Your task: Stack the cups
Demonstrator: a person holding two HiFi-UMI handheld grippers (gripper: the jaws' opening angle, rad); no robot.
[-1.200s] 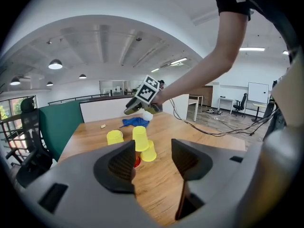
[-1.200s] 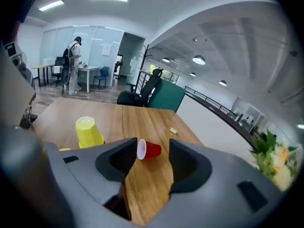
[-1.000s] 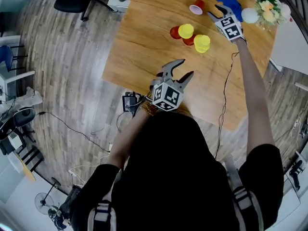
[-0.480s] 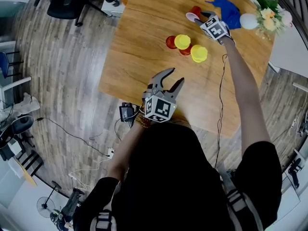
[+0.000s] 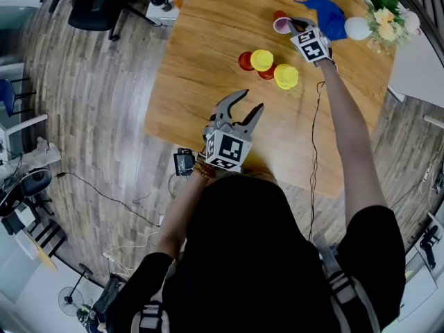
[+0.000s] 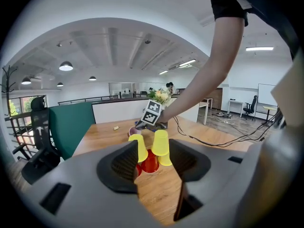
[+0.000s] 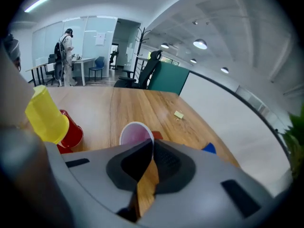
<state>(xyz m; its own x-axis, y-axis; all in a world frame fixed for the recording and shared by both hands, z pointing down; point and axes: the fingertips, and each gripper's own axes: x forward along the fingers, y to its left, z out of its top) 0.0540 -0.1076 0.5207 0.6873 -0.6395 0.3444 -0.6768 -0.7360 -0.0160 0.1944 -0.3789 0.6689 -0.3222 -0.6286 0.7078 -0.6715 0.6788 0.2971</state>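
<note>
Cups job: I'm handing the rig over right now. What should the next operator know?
Right gripper: just closed, shut on the pink cup at its rim, far side of the table.
Left gripper: open, empty, over the near edge.
Two yellow cups sit on red cups mid-table.
Done: pink cup gripped.
Left: probably carry it to the others and finish one stack.

Head view overhead; gripper views share yellow cups (image 5: 262, 60).

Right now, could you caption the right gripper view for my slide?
Right tool pinching a cup by its rim; yellow cup and red cup at left.
</note>
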